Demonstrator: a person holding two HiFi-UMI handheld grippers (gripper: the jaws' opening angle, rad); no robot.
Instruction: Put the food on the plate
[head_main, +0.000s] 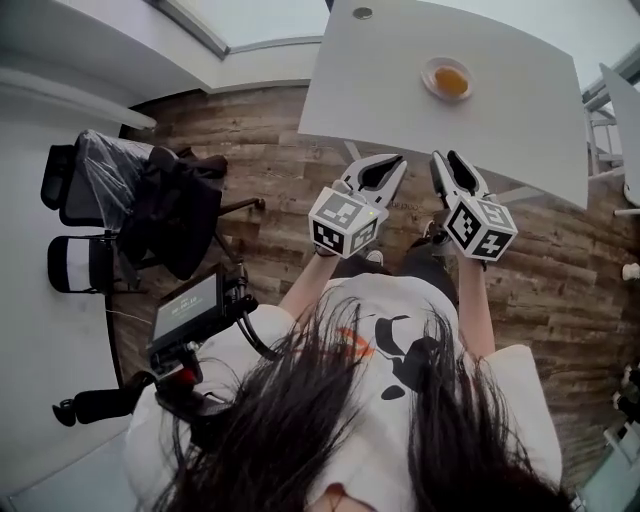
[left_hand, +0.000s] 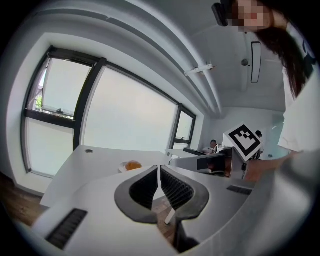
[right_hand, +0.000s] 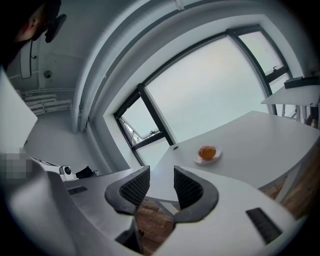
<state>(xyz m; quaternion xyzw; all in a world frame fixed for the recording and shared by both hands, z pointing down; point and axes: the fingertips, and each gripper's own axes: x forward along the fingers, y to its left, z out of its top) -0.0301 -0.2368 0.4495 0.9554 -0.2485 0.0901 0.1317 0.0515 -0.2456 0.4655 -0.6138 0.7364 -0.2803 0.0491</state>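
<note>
L gripper (left_hand: 158, 172) shut, R gripper (right_hand: 161, 174) ajar

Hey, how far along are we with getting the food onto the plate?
It looks done: the orange food already sits on the small plate on the white table. Nothing is in hand: the left gripper is shut on nothing, and the right gripper has its jaws slightly apart and empty, both held short of the table. No other food shows, so nothing seems left.

Orange food (head_main: 451, 80), white plate (head_main: 428, 76), white table (head_main: 400, 95), brown wood-grain floor (head_main: 280, 170).
</note>
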